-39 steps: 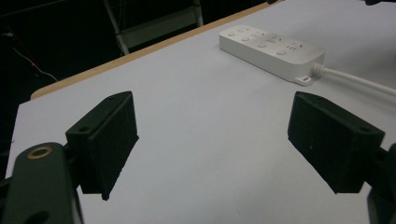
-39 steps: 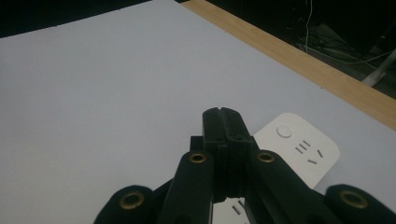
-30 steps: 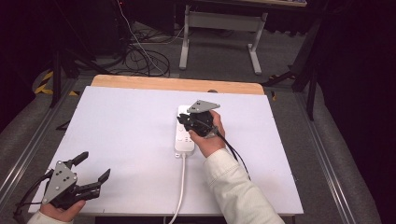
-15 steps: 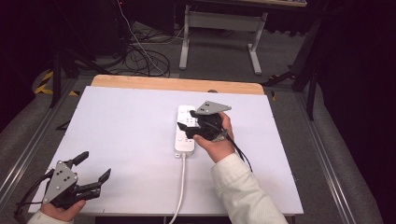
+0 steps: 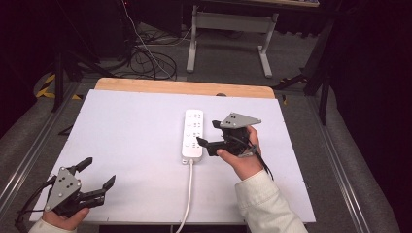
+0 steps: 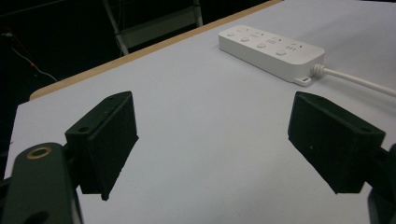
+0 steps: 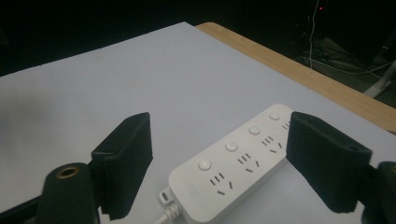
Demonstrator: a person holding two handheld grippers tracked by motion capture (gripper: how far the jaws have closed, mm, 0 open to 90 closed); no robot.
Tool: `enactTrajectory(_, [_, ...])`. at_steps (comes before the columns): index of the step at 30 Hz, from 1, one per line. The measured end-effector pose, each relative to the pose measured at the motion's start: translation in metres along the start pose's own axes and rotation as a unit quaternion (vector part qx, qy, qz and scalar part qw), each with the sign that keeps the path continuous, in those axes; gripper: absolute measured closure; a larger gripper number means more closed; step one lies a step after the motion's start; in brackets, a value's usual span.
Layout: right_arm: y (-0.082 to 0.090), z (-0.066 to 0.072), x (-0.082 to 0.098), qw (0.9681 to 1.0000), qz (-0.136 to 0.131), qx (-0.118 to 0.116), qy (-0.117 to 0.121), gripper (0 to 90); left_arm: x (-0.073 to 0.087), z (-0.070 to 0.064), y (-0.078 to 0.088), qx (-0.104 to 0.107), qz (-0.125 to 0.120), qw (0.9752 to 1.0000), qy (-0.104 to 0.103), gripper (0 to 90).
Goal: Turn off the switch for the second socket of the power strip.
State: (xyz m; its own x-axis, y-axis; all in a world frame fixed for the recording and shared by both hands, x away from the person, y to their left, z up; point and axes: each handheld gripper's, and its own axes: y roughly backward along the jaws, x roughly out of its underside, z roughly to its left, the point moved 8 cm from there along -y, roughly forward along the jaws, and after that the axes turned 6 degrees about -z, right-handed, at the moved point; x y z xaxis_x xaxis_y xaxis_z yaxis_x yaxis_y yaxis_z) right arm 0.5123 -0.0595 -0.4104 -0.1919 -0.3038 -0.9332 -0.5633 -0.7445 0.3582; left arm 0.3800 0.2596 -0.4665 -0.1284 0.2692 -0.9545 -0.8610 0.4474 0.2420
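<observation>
Plainly early: the power strip (image 5: 193, 134) lies untouched at the tabletop's (image 5: 121, 145) centre, right tongs (image 5: 200, 141) open just beside it—left tongs (image 5: 99, 174) open, idle at lower left.
</observation>
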Motion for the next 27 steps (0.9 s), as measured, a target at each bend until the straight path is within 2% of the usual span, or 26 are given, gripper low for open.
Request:
enactTrajectory(2, [0.006,0.000,0.003,1.0000,0.003,0.001,0.000,20.7,0.000,0.000,0.000,0.000,0.000,1.0000,0.000,16.5])
enactTrajectory(15, [0.048,0.000,0.020,0.9996,-0.020,-0.011,-0.014,17.9,0.000,0.001,-0.001,-0.001,0.001,1.0000,0.001,16.2])
enactTrajectory(19, [0.063,-0.002,0.036,0.9994,-0.017,-0.016,-0.027,17.9,0.000,0.000,-0.001,0.000,0.001,1.0000,0.001,16.2])
enactTrajectory(23, [0.069,0.000,0.053,0.9998,-0.003,-0.014,-0.014,17.4,0.001,0.002,-0.001,-0.003,0.002,1.0000,-0.002,16.1])
enactTrajectory(27, [0.075,-0.002,0.065,0.9995,-0.011,-0.012,-0.028,17.4,0.001,0.002,-0.001,-0.003,0.002,1.0000,-0.001,15.9])
